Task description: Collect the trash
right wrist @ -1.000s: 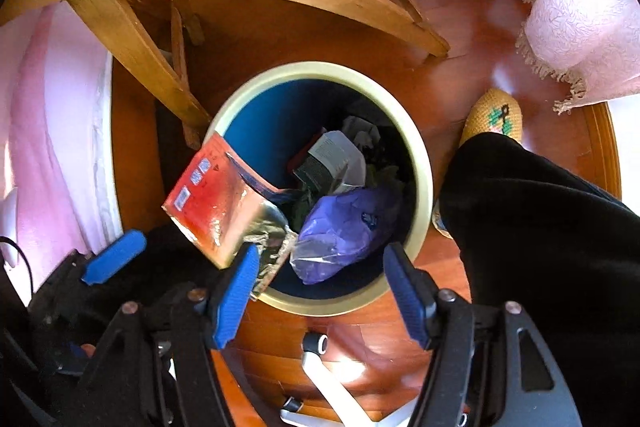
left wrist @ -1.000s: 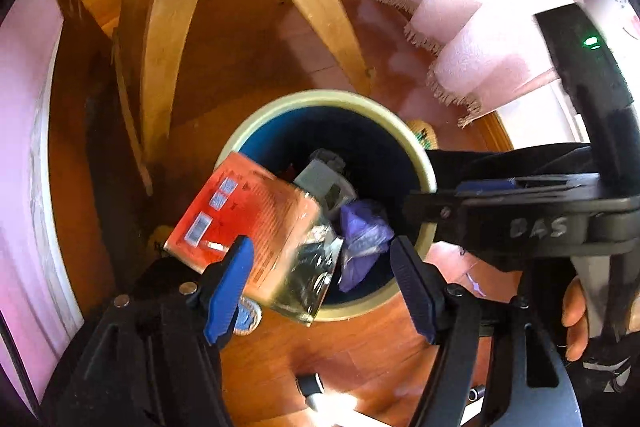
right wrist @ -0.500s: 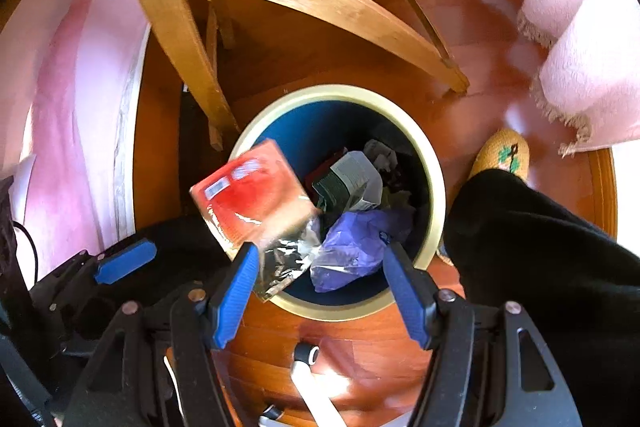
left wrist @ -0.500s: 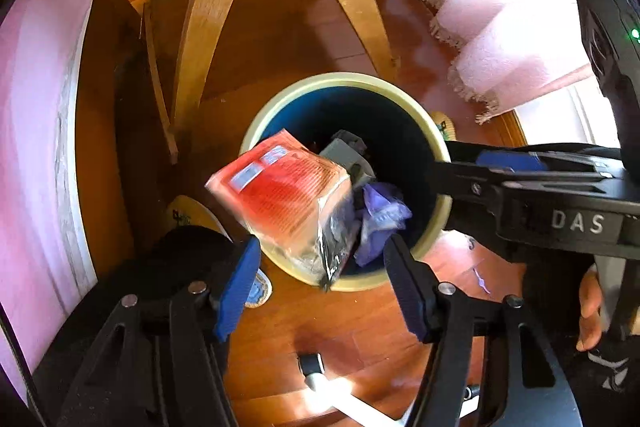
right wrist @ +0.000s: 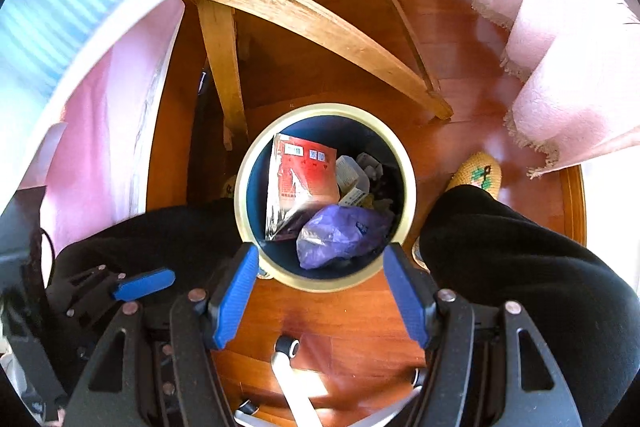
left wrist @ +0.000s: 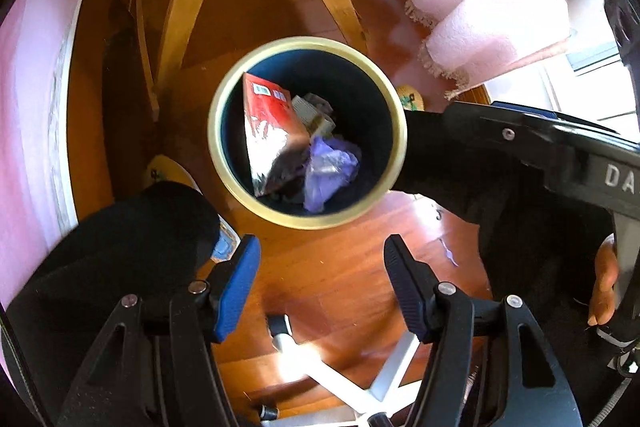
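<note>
Red foil packet [left wrist: 267, 115] lies inside the round cream-rimmed blue bin [left wrist: 296, 45].
Your left gripper [left wrist: 322, 287] and right gripper [right wrist: 320, 301] both gape wide, holding nothing.

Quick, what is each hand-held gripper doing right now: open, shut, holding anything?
Left hand-held gripper: open, holding nothing.
Right hand-held gripper: open, holding nothing.
</note>
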